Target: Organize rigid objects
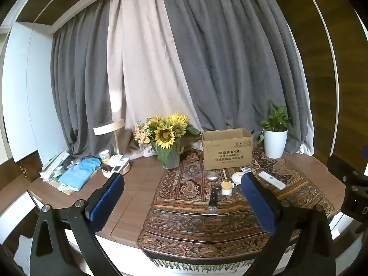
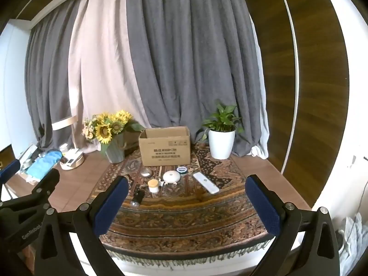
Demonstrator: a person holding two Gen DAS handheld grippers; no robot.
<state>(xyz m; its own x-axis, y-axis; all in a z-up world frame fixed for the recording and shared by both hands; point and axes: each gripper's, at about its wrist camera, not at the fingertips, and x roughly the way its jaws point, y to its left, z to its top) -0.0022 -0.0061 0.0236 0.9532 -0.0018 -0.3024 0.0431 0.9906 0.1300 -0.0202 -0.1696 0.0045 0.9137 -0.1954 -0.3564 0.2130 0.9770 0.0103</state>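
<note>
An open cardboard box (image 1: 227, 149) (image 2: 165, 146) stands at the back of a patterned runner (image 1: 197, 218) (image 2: 184, 216). In front of it lie a white remote (image 1: 271, 179) (image 2: 205, 182), a white round device (image 1: 238, 176) (image 2: 171, 176), a small jar with a yellow lid (image 1: 226, 188) (image 2: 153, 185), a black flashlight (image 1: 213, 199) (image 2: 137, 197), a grey oval case (image 1: 211, 175) (image 2: 146, 173) and a blue-rimmed tin (image 1: 247, 169) (image 2: 182, 169). My left gripper (image 1: 182, 201) and right gripper (image 2: 185, 203) hang open near the table's front edge, short of these things, nothing between the fingers.
A vase of sunflowers (image 1: 168, 142) (image 2: 110, 135) stands left of the box and a potted plant in a white pot (image 1: 274, 138) (image 2: 222, 135) right of it. At far left are a desk lamp (image 1: 112, 135), a blue cloth (image 1: 79, 172) and small clutter. Curtains hang behind the wooden table (image 1: 138, 184).
</note>
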